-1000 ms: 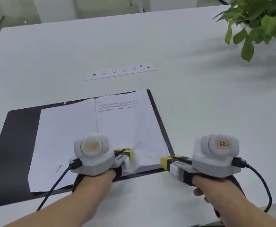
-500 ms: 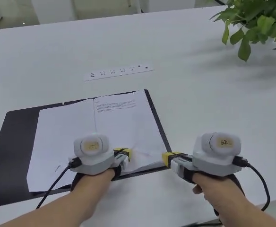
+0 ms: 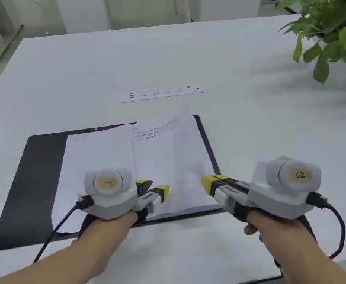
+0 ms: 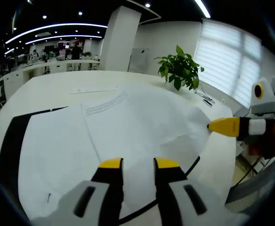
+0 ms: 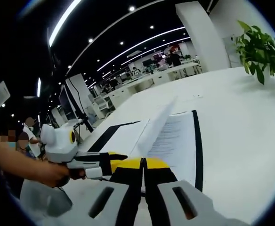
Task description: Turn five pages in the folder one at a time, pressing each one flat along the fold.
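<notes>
— Right gripper [image 3: 210,183] first: I see its jaws pressed together, and they appear to have the lower outer corner of the top page [image 3: 173,157] pinched between them. From that gripper's own camera the sheet rises off the right half of the folder, almost edge-on to me, with another printed page [image 5: 175,136] lying flat beneath it.

— And the other one?

— Left gripper [image 3: 154,193] has its jaws slightly apart, with a narrow gap and nothing in it. I have it low over the bottom edge of the paper, just to the right of the fold. I cannot tell whether it touches the sheet.

— Where does the folder sit?

— I see the folder [image 3: 37,171] lying open on the white table [image 3: 250,77], right in front of me. It is black. Its left half carries white sheets [image 3: 96,165], with bare black cover showing beyond them on the far left. The lifted page belongs to the right half and has a few printed lines near its top. The two grippers are close together along the folder's near edge, left one over the paper, right one at the page's outer corner.

— Anything else on the table?

— I can see a white power strip [image 3: 161,93] just beyond the folder's far edge, not touching it. A leafy plant [image 3: 327,29] stands at the far right, well apart from the work.
</notes>
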{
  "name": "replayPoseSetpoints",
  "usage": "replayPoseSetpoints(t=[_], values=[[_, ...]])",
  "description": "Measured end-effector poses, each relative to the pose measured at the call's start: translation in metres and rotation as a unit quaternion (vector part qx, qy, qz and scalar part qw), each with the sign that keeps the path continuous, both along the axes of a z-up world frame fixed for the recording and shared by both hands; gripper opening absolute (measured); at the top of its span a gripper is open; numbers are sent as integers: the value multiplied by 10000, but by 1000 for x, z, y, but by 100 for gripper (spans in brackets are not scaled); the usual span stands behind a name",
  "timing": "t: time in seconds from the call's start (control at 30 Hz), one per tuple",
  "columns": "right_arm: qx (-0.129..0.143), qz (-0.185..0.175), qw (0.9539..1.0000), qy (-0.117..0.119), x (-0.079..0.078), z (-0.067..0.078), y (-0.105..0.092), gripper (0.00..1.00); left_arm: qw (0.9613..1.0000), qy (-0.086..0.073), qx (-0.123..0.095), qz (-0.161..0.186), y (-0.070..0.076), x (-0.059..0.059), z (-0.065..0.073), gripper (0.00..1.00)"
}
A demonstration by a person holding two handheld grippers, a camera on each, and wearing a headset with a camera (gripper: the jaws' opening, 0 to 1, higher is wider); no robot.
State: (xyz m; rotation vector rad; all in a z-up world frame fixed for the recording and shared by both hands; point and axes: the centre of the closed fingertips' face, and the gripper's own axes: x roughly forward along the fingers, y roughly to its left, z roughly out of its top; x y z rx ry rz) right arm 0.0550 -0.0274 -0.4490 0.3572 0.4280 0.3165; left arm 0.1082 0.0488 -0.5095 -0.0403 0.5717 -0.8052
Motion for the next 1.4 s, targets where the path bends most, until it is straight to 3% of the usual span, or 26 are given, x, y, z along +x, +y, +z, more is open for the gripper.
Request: replayPoseSetpoints(t=[0.47, 0.8, 0.97, 1.17, 1.4], values=[[460, 629, 9960, -439, 17, 45, 77, 0, 9987, -388, -53, 328, 75, 0, 33, 30], [544, 1156, 9907, -464, 25, 55, 137, 0, 9953, -491, -127, 829, 138, -4, 45, 33], [446, 1446, 9878, -366, 29, 49, 168, 0, 9923, -530, -66, 1119, 173, -4, 44, 33], [277, 1688, 9851, -199, 33, 34, 193, 0, 9895, -500, -73, 1354, 199, -9, 44, 33], [-199, 2069, 9778, 257, 39, -10, 222, 0, 9864, -451, -81, 1579, 221, -15, 42, 33]])
